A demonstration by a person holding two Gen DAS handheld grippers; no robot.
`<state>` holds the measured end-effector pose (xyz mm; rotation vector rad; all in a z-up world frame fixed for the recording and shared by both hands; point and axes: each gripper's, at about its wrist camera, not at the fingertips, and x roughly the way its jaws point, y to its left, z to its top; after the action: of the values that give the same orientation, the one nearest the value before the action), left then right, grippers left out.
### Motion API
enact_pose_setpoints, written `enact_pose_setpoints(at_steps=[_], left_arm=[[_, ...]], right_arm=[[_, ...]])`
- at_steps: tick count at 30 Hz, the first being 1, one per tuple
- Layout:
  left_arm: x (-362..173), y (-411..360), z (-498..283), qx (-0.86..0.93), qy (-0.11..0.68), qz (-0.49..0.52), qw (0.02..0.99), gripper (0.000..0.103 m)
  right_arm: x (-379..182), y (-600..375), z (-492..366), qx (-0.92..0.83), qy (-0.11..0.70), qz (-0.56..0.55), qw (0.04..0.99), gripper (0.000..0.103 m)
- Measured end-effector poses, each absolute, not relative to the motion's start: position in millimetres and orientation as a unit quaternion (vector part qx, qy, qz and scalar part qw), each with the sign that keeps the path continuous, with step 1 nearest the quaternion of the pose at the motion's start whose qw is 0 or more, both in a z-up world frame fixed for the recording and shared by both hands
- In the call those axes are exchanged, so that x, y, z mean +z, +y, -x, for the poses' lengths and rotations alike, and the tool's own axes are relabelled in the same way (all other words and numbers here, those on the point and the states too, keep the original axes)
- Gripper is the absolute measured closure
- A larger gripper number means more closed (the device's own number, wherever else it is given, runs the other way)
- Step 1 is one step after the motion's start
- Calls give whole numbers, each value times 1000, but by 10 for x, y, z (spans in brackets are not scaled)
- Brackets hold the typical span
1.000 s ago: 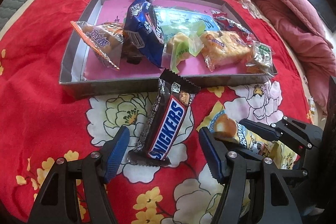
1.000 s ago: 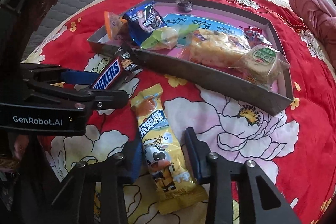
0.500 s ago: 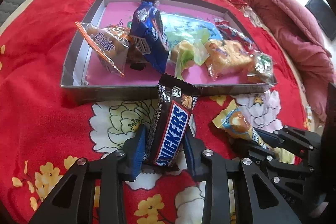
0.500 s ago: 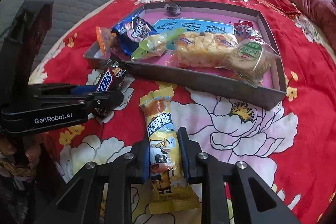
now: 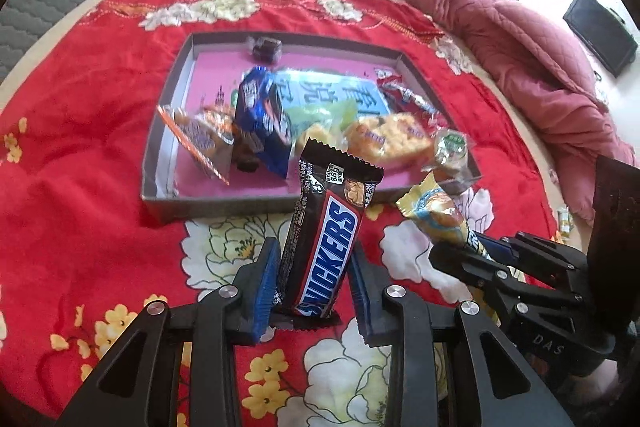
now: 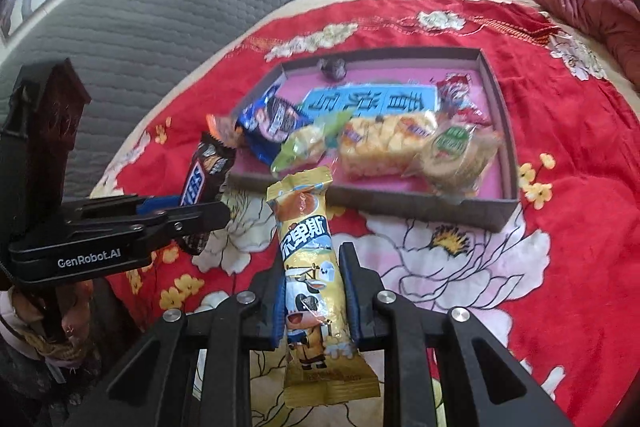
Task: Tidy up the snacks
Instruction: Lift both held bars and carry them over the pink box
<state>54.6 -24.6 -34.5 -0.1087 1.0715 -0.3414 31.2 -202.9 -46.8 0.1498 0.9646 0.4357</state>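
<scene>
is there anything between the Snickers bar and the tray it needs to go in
Only the tray's low near wall lies between them. The left gripper holds the Snickers bar just short of it. Inside, snacks crowd the near middle, but bare pink floor shows beyond the wall.

Two grippers, each with two blue-padded fingers (image 5: pixel 266 277). Between the left pair, one Snickers bar (image 5: pixel 326 247); between the right pair, one yellow cow-print snack pack (image 6: pixel 310 275). Beyond both pairs of fingers, one shallow grey tray (image 5: pixel 168 205) with a pink floor. Inside it, counted as well as blur allows: one orange-edged packet (image 5: pixel 196 137), one blue cookie pack (image 5: pixel 260 115), one green-wrapped piece (image 6: pixel 308 143), one clear-wrapped yellow cake (image 6: pixel 384 143), one round green-labelled biscuit pack (image 6: pixel 456 151), one small dark candy (image 5: pixel 266 49), one red wrapper (image 6: pixel 454 93).
</scene>
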Motion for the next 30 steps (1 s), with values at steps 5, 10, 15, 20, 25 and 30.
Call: enact_pose_setpoints(at_steps=[5,10,15,20,25,30], left_arm=[[-260,-264,-580,-162,500,53,849,68],[-207,-298,-622,-159,494,53,853,68],[-152,-333,-730,-157,487,54,858,68],[-120,-377,-893,-149,479,56,863,68],[-146,-436,-1060,-140,478,57,865,68],[-200,-486,-1178,-131,479,50,867,68]], right_arm=[[-396,-2116,-347,200,443,-88,869,79],[-335,-2206,-401,196,429,-101,876,79],[-266,-2265,-463,193,413,-108,883,79],[-201,-2349,-598,191,394,-126,890,79],[-181,-2360,-767,191,381,-130,895,79],[-193,-2358,-952,190,373,-133,899,79]])
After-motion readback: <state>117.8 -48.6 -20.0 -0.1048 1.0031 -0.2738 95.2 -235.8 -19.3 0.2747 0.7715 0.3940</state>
